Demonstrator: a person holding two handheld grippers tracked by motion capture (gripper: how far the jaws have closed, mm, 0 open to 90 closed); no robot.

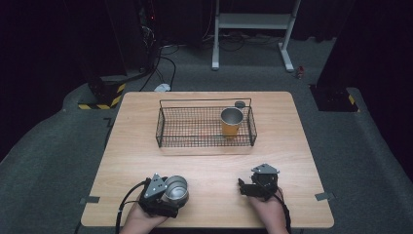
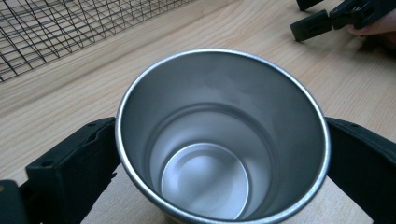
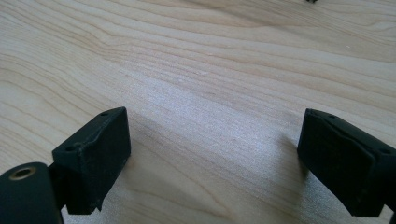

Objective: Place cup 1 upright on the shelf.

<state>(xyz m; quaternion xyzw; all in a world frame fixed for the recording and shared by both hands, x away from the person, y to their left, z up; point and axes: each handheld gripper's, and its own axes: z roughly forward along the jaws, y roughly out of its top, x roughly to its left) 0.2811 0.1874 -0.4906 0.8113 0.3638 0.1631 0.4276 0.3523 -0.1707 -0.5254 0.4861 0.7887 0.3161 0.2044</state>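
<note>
The left gripper [image 1: 168,192] has its fingers [image 2: 79,158] pressed on either side of a steel cup [image 2: 223,140] standing between them, the right gripper [image 1: 253,187] rests spread wide and empty, so the pick-up looks underway, and next comes a lift toward the wire basket [image 1: 204,141] ahead.

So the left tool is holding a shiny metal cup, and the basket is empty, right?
Not quite. The left tool does grip the metal cup, but the wire basket isn't empty: the high view shows an orange cup standing in its right end.
</note>
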